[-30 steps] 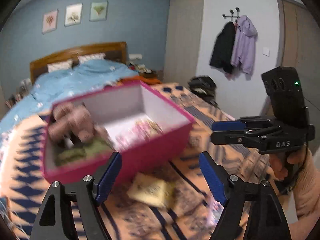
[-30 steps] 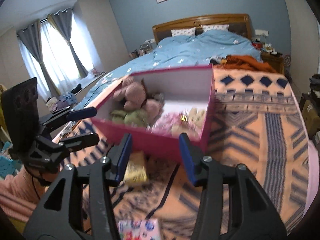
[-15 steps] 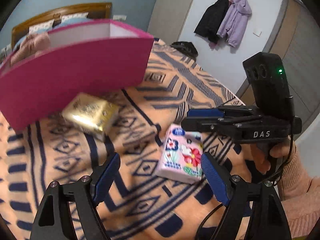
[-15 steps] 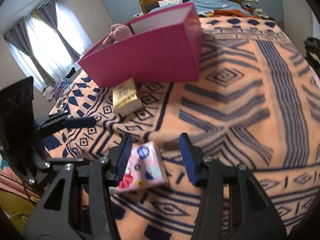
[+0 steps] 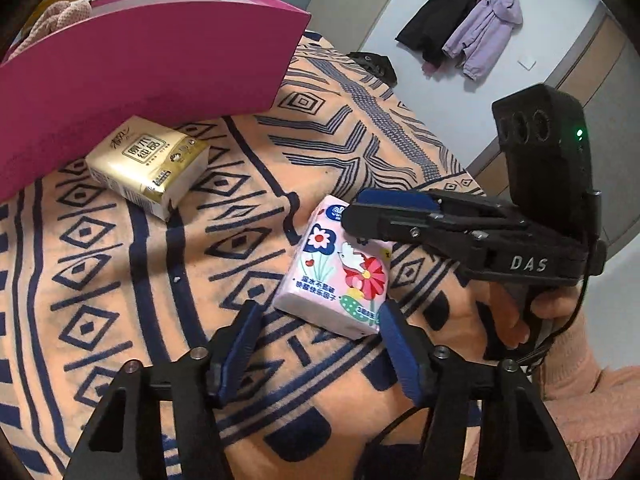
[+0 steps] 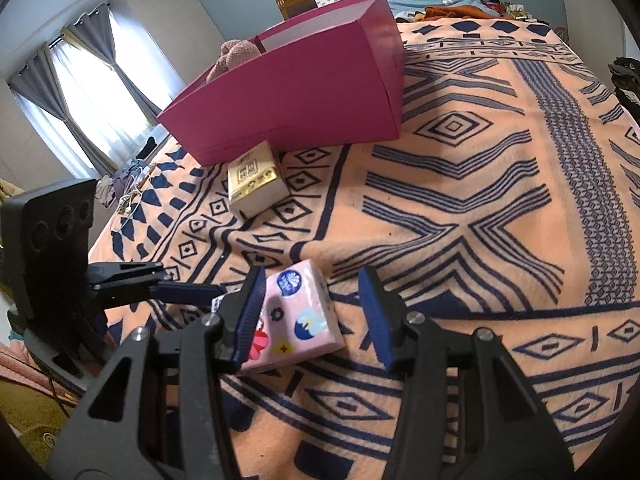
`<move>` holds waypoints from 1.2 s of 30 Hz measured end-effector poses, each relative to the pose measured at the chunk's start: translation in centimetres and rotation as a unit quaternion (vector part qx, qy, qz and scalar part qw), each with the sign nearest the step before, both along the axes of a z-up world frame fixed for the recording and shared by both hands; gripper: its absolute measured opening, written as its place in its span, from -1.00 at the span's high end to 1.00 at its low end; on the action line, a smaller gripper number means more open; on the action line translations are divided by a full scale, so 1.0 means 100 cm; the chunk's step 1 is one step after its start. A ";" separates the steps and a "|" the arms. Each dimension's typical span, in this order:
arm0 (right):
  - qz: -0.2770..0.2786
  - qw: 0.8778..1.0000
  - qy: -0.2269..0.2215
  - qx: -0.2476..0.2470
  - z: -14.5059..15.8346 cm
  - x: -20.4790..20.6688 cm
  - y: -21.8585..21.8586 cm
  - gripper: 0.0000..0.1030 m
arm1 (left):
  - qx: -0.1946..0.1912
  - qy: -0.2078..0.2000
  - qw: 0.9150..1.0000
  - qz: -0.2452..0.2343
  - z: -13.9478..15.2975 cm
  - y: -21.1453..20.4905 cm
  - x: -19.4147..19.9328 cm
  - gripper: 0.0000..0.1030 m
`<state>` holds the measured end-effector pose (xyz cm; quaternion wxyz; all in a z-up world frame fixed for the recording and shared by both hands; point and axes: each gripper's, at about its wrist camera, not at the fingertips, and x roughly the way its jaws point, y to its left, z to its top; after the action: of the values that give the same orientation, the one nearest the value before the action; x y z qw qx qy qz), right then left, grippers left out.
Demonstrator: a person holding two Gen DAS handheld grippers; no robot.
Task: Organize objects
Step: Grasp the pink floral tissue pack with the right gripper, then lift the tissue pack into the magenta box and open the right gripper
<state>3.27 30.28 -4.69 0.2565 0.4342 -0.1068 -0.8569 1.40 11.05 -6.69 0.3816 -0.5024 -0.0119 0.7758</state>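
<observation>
Now | left gripper (image 5: 316, 320): jaws just narrowed, nothing gripped | right gripper (image 6: 312, 300): held apart, empty | pink tissue pack (image 5: 340, 276) lain on blanket (image 5: 120, 280).

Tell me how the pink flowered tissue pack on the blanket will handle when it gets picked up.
The pink tissue pack looks soft and film-wrapped, so it will probably squash a little and may slip between smooth pads. It seems light for its size. Lying flat on the blanket, boxy and low, it should neither roll nor tip.
</observation>
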 end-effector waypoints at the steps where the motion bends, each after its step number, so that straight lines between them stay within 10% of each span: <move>1: 0.001 1.000 -0.002 -0.001 -0.001 0.000 0.000 0.01 | 0.005 -0.007 1.000 -0.001 0.000 0.000 0.000 -0.01; 36: 0.005 1.000 0.009 -0.022 0.013 0.003 -0.017 0.32 | 0.014 0.030 0.999 0.025 0.028 -0.015 -0.026 0.37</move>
<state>3.57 28.58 -3.37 0.2709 0.4217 -0.1208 -0.8568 -1.17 9.54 -3.85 0.3692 -0.4728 -0.0243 0.7997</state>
